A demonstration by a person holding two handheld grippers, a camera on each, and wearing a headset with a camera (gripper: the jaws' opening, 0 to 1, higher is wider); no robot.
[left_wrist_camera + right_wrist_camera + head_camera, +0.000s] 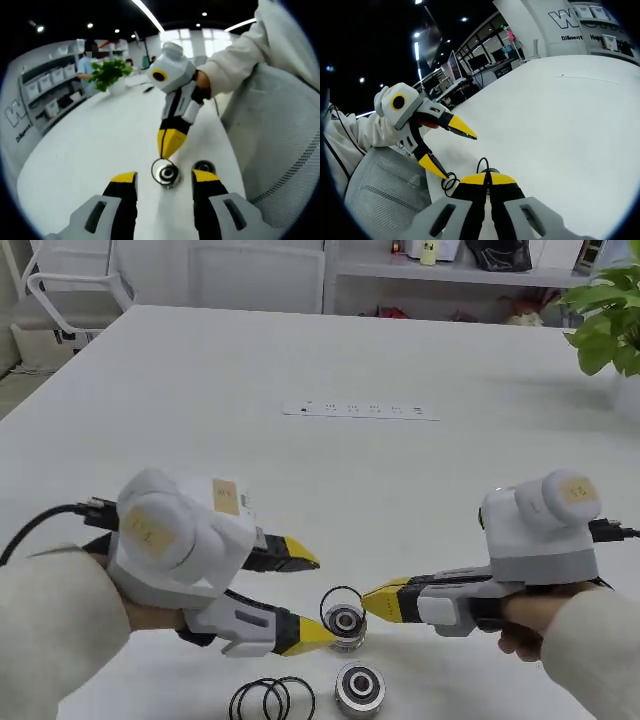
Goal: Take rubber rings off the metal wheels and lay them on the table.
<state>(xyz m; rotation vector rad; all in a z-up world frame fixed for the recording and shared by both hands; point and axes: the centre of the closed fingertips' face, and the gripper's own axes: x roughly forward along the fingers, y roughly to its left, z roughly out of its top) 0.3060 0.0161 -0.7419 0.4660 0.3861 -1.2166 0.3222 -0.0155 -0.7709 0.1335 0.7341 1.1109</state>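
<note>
Right gripper [378, 600] jaws pressed together, pinching rubber ring [338, 589], which stands up over the wheel [346, 622]. Left gripper [318, 597] spread wide beside wheel; can't tell if touching. Risks: wheel looks unheld, so pull may drag or tip it w/ ring; thin ring could slip & snap back. Loose rings [270, 700] & 2nd wheel [360, 687] near wheel, person's side.

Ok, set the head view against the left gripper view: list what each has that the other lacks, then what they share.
Head view: loose black rubber rings lying flat, and a white power strip farther up the table. Left gripper view: ceiling strip lights and a person standing behind the plant. Both: the small metal wheel, the right claw pinching its black rubber ring, and the green leafy plant.
</note>
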